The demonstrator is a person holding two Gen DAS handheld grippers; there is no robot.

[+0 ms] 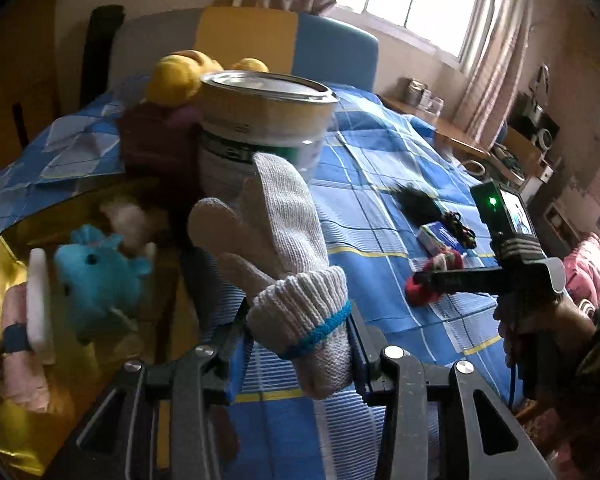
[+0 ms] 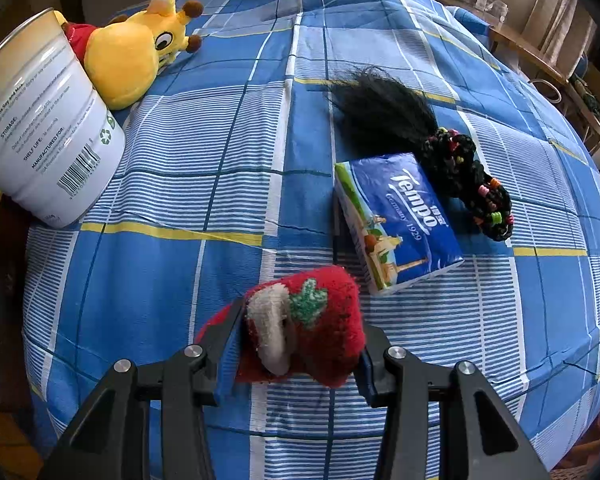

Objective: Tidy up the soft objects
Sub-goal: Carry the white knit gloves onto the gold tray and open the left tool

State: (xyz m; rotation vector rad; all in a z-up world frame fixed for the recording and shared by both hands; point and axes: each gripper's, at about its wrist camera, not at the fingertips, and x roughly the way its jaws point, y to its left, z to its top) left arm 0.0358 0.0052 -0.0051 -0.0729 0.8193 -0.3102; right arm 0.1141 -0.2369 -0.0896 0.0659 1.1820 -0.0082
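Left gripper (image 1: pixel 296 344) pinches a white glove (image 1: pixel 284 264) above the yellow bag (image 1: pixel 4 264) holding a blue plush (image 1: pixel 100 276); right gripper (image 2: pixel 296 344) clamps a red sock (image 2: pixel 324 320) near the bed (image 2: pixel 220 160) edge.

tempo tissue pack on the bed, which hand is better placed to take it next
Neither is free, but the right is better placed: its tongs, shut on the red sock, sit just beside the tissue pack. The left tongs hold the white glove near the yellow bag.

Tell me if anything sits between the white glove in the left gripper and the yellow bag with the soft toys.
Nothing visible blocks it. The left gripper holds the white glove above the bed, and the yellow bag lies open just to its left in the left wrist view. The tin can stands behind the glove, beyond that path.
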